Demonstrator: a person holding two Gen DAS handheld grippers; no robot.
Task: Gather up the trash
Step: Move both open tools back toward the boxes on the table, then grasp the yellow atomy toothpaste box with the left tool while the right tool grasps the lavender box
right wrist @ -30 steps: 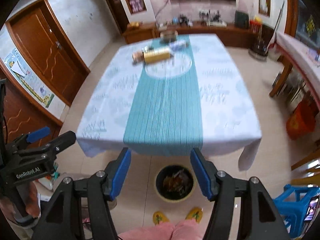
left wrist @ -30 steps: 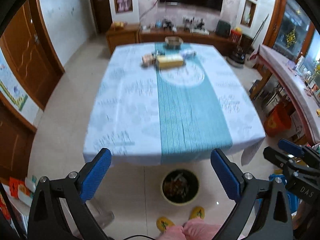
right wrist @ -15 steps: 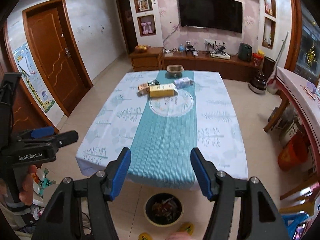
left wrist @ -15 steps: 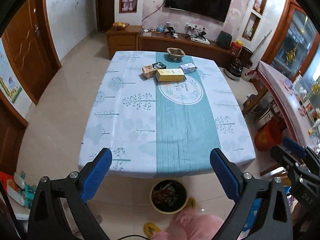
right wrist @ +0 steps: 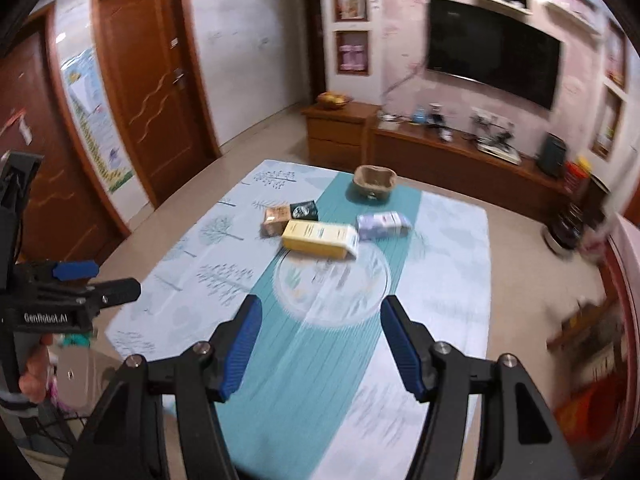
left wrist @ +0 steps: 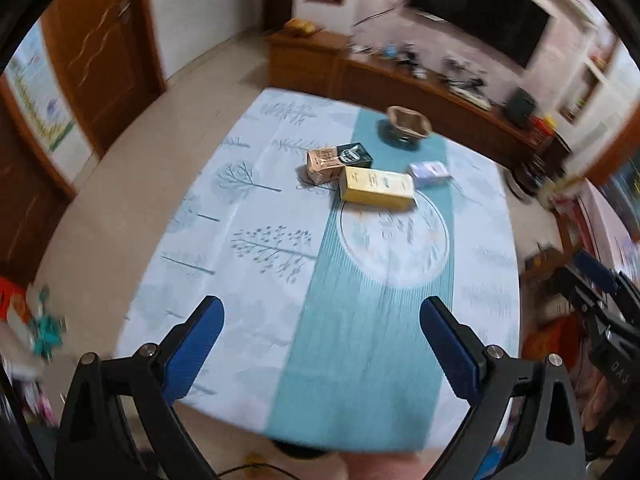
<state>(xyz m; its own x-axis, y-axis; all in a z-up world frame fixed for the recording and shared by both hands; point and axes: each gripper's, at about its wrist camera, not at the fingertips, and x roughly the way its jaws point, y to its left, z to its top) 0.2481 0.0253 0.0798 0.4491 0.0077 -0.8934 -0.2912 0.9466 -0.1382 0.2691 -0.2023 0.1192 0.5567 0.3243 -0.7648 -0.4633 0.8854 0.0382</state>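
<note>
Your left gripper point(left wrist: 322, 314) has its jaws spread wide with nothing between them, the blue ribbed pads on black plastic arms hanging over the near end of the desk point(left wrist: 256, 208). Your right gripper point(right wrist: 321, 322) is the same: jaws spread, empty, over the teal striped runner point(right wrist: 304, 360) down the middle of the desk. The desk is covered in a pale cloth printed with grey-blue trees, with a round pale medallion on the runner. The trash sits in a cluster at the far middle of the desk: a long yellow carton point(left wrist: 376, 188) lying flat, rectangular, with small print on its top; a pinkish-tan carton point(left wrist: 324, 165) touching its far-left corner; a dark green box point(left wrist: 355, 155) tight against the tan one; and a pale lilac packet point(left wrist: 429, 173), soft-cornered, just right of the yellow carton. They look like cardboard, though motion blur hides the details. Further back on the runner is a shallow tan bowl point(left wrist: 409, 123), woven-looking; you can't tell what's in it. A dark rim shows under the near desk edge in the left view, too hidden to identify. The floor is glossy beige tile, with brown wooden doors on the left.
</note>
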